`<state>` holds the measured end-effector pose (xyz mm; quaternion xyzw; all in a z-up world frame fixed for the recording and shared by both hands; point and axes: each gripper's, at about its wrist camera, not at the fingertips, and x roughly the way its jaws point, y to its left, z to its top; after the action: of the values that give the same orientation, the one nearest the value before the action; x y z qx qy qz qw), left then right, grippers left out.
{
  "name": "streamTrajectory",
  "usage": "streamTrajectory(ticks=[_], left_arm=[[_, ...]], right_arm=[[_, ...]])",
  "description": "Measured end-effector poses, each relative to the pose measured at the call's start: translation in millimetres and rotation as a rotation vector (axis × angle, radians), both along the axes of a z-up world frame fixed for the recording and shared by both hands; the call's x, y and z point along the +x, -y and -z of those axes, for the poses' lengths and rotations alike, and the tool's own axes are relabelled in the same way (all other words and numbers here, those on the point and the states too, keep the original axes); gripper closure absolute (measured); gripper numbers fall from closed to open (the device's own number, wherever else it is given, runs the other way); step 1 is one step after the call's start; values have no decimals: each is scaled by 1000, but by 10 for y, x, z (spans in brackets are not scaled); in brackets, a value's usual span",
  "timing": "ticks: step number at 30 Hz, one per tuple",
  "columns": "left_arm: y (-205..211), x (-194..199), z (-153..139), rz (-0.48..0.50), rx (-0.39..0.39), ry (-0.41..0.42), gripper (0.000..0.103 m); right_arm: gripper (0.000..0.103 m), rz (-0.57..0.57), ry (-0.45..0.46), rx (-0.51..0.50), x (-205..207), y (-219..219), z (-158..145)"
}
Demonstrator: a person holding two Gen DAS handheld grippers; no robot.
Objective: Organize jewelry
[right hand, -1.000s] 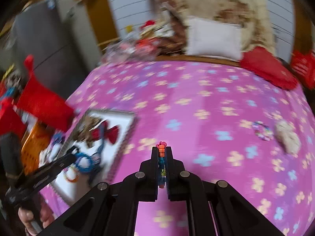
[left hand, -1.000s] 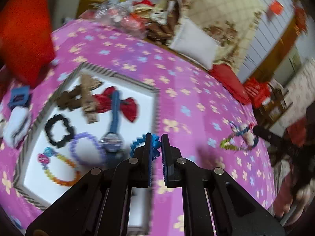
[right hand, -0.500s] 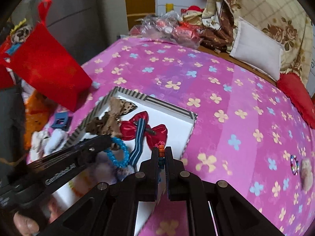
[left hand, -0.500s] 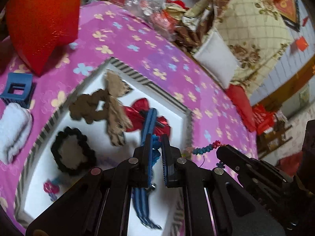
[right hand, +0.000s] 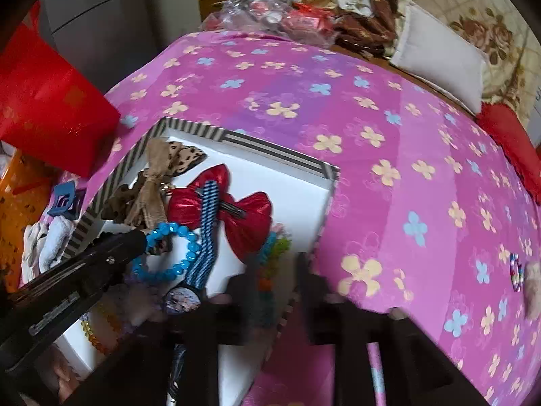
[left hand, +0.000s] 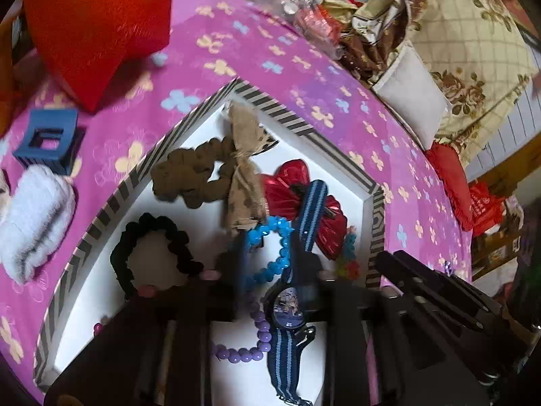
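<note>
A white tray with a striped rim (left hand: 277, 111) (right hand: 277, 155) lies on the pink flowered bedspread. In it lie a brown scrunchie (left hand: 189, 176), a tan bow (left hand: 245, 169), a red bow (left hand: 290, 189) (right hand: 243, 213), a black scrunchie (left hand: 152, 253), a striped-strap watch (left hand: 287, 308) (right hand: 184, 299), a purple bead bracelet (left hand: 243, 352) and a bright blue bead bracelet (left hand: 270, 253) (right hand: 169, 250). My left gripper (left hand: 274, 270) is open over the blue bracelet. My right gripper (right hand: 274, 270) is open over a multicoloured bead bracelet (right hand: 270, 253) (left hand: 348, 257) at the tray's right side.
A red bag (left hand: 94, 27) (right hand: 47, 108) stands left of the tray. A blue hair claw (left hand: 47, 138) and white fluffy items (left hand: 30, 216) lie by the tray's left rim. A small beaded ring (right hand: 515, 270) lies far right. Pillows and clutter (right hand: 304, 17) line the back.
Both grippers moved down over the tray and opened. The blue bracelet left the left gripper's jaws and the multicoloured bracelet left the right gripper's; both now lie in the tray.
</note>
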<state>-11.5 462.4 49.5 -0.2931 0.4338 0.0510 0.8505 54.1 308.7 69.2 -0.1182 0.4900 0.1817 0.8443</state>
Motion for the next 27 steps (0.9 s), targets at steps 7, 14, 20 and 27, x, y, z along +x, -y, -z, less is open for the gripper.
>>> streamTrajectory(ticks=[7, 14, 20, 27], left_arm=[[103, -60, -108, -19, 89, 28, 68], [221, -115, -183, -17, 106, 45, 68], [707, -329, -454, 89, 86, 175, 67], [1524, -414, -528, 283, 11, 245, 57]], right_arm=[[62, 38, 84, 8, -148, 353, -153], [60, 102, 98, 10, -288, 992, -125], [60, 231, 68, -31, -226, 1815, 12], [61, 492, 70, -112, 230, 3083, 69]])
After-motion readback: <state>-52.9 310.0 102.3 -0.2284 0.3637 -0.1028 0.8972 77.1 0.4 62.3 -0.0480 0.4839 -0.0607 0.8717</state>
